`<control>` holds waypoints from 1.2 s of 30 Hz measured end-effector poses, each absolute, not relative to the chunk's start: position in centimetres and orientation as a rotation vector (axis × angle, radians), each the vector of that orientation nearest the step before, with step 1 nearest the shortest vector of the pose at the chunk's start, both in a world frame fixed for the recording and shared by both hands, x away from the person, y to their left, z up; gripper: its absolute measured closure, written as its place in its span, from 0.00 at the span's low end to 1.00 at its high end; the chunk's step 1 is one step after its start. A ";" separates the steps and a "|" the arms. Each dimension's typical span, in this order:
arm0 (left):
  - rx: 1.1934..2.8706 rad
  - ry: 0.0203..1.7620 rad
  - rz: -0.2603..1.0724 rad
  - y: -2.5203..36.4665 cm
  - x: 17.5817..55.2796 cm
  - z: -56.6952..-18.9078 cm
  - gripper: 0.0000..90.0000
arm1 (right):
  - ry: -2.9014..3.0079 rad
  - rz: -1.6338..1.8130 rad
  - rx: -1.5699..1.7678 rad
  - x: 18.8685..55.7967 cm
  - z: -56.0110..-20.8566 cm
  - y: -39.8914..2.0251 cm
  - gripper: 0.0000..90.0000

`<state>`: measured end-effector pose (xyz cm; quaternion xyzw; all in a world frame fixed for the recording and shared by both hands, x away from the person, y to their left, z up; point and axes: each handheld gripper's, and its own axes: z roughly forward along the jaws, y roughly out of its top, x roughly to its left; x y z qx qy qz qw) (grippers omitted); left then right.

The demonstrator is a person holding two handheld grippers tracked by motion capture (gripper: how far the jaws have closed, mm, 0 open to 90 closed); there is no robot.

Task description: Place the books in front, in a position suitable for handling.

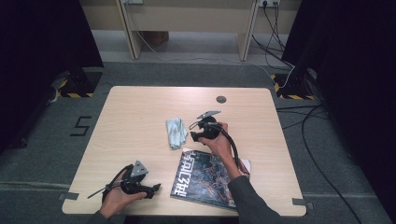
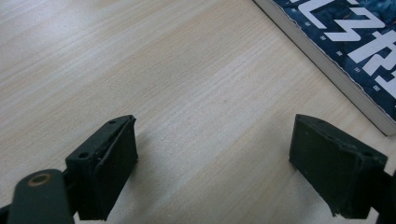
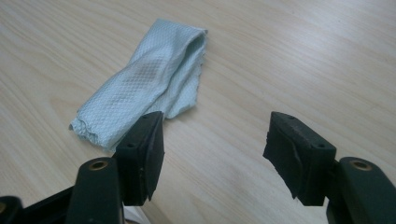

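A folded pale blue cloth (image 1: 176, 132) lies near the middle of the wooden table (image 1: 140, 107). My right gripper (image 1: 192, 136) hovers just to its right, jaws open with nothing between them. In the right gripper view the cloth (image 3: 144, 81) lies ahead and left of the gripper (image 3: 212, 151), its near end beside the left jaw. A dark-covered book (image 1: 205, 177) with white lettering lies at the front of the table under my right forearm. My left gripper (image 1: 156, 188) rests near the front left edge, open and empty, pointing toward the book (image 2: 355, 51); in its own view the gripper (image 2: 215, 172) is over bare wood.
A small round dark grommet (image 1: 221, 99) is set in the table's far side. Cables (image 1: 280, 56) trail on the grey floor at the right, beyond the table. A wooden desk frame (image 1: 187, 28) stands farther back.
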<state>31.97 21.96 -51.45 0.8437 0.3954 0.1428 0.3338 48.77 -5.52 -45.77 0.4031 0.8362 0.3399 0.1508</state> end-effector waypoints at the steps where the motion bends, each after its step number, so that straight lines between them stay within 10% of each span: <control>1: 2.203 1.032 0.373 22.0 32.0 -51.4 0.16 | 2.401 0.976 1.158 48.8 -45.8 -5.5 0.42; 36: 2.207 1.034 0.372 21.9 31.9 -51.4 0.16 | 2.521 0.831 1.087 51.1 -49.6 -0.1 0.57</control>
